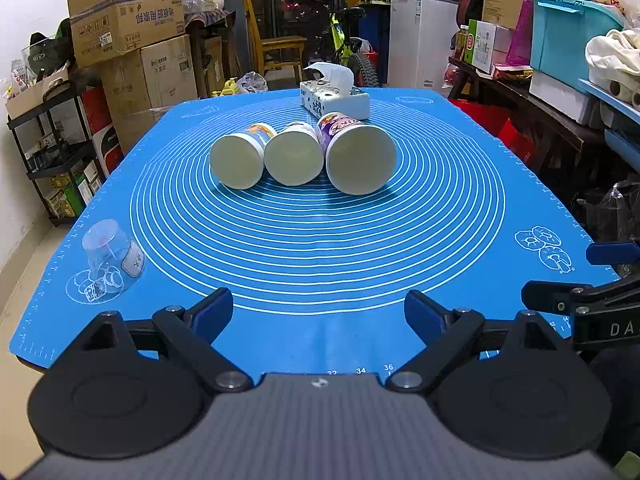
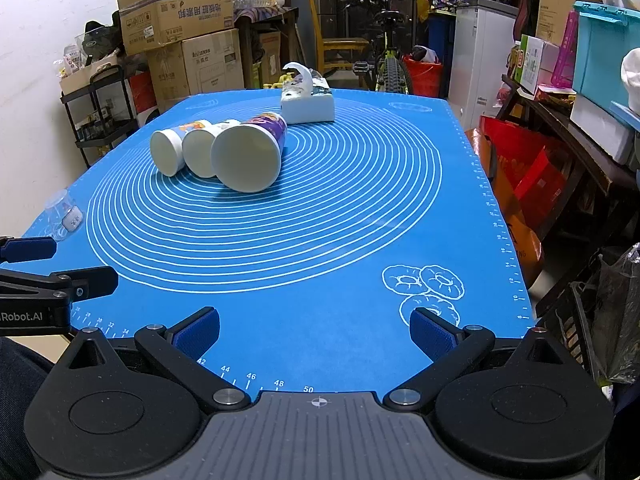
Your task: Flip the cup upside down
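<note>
Three paper cups lie on their sides in a row on the blue mat (image 1: 320,240), open mouths toward me: a small orange-printed one (image 1: 240,156), a middle one (image 1: 294,154) and a larger purple-printed one (image 1: 358,156). They also show in the right wrist view: the small cup (image 2: 170,150), the middle cup (image 2: 200,150) and the purple cup (image 2: 248,156). My left gripper (image 1: 319,316) is open and empty near the mat's front edge. My right gripper (image 2: 315,334) is open and empty, to the right of the left one.
A clear plastic cup (image 1: 112,254) stands upside down at the mat's front left. A tissue box (image 1: 334,98) sits behind the cups. Cardboard boxes (image 1: 128,28), a black shelf (image 1: 60,152), a bicycle (image 2: 386,56) and cluttered shelves (image 1: 560,80) surround the table.
</note>
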Motion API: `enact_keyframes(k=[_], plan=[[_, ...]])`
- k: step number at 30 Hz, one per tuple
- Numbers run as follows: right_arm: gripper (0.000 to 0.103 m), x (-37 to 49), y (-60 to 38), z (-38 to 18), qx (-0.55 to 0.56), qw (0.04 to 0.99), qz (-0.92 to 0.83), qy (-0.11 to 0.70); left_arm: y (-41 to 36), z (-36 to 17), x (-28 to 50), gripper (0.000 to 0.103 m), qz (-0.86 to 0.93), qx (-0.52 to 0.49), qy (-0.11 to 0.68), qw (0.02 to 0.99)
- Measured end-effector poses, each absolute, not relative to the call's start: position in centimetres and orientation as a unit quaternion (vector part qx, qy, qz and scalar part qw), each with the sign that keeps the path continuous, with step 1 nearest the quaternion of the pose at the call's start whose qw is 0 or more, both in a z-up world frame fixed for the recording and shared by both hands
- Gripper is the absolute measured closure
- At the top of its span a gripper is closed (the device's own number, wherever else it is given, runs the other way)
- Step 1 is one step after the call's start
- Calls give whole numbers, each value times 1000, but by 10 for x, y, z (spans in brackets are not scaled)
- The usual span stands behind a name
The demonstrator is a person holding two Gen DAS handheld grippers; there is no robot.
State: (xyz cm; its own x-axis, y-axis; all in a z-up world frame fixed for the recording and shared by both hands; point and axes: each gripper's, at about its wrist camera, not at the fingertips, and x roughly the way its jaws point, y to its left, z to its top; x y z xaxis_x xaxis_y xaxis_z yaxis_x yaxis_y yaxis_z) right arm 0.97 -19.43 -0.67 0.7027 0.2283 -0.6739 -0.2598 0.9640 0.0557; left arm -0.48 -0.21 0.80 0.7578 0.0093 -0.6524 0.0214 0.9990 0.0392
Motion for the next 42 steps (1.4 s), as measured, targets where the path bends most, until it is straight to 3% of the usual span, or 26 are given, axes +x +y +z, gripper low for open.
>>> enact_keyframes(k=[12,24,42], plan=[[2,13,-192,-6,-12,923,141,358,3,7,1,11,-1,21,347,937],[2,49,-173,30,-16,937,162,311,14,25,32,11,11,47,319,946],[2,137,-172,36,20,943,146,298,74,42,176,10,33,55,344,937]])
